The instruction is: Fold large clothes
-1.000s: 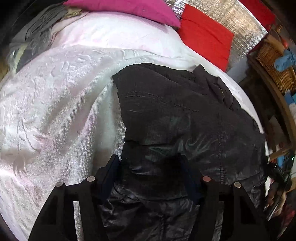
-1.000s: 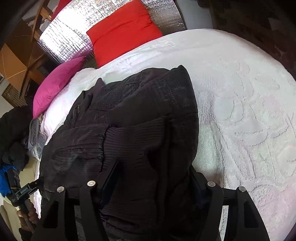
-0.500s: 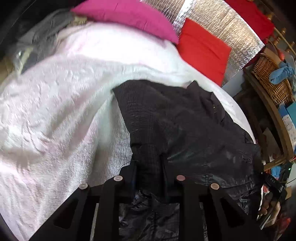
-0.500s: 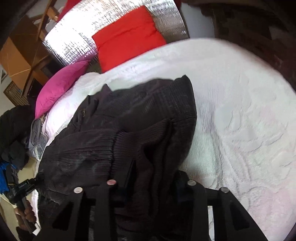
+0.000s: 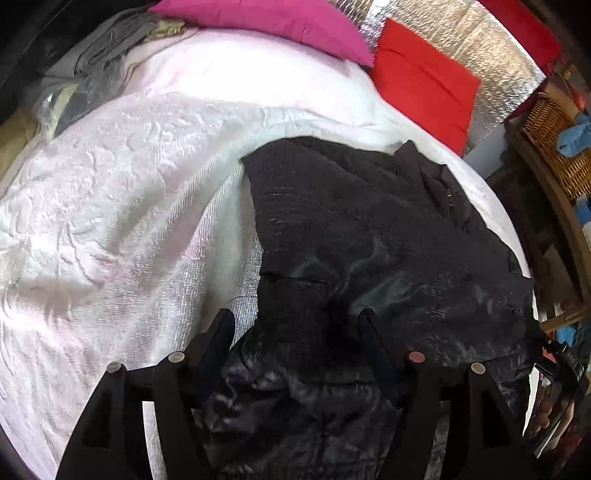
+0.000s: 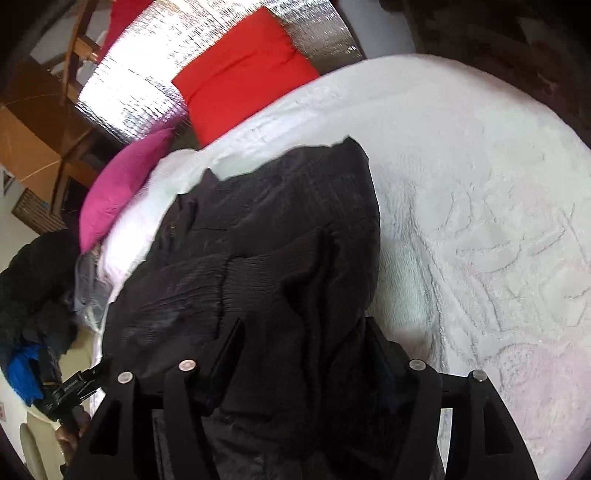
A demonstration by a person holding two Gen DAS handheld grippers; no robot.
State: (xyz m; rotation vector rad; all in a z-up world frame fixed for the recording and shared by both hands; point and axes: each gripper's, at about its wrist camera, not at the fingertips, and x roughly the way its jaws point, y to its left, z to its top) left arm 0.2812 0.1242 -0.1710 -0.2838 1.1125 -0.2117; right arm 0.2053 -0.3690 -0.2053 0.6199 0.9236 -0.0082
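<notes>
A large black jacket [image 5: 369, 229] lies partly folded on the white bedspread [image 5: 110, 206]; it also shows in the right wrist view [image 6: 280, 236]. My left gripper [image 5: 295, 321] is open, its fingers standing wide on either side of a bunched fold of the jacket's near edge. My right gripper [image 6: 303, 332] is also open, its fingers spread around a thick fold of ribbed black fabric. The fingertips of both are partly hidden by the cloth.
A pink pillow [image 5: 266, 22] and a red pillow [image 5: 424, 77] lie at the head of the bed against a silver foil panel [image 6: 155, 66]. Grey clothes [image 5: 96, 48] are heaped at the far left. A wicker basket [image 5: 554, 140] stands on shelves to the right.
Both grippers closed on the jacket's near edge half a second ago and have now opened wide again. The jacket lies much as before.
</notes>
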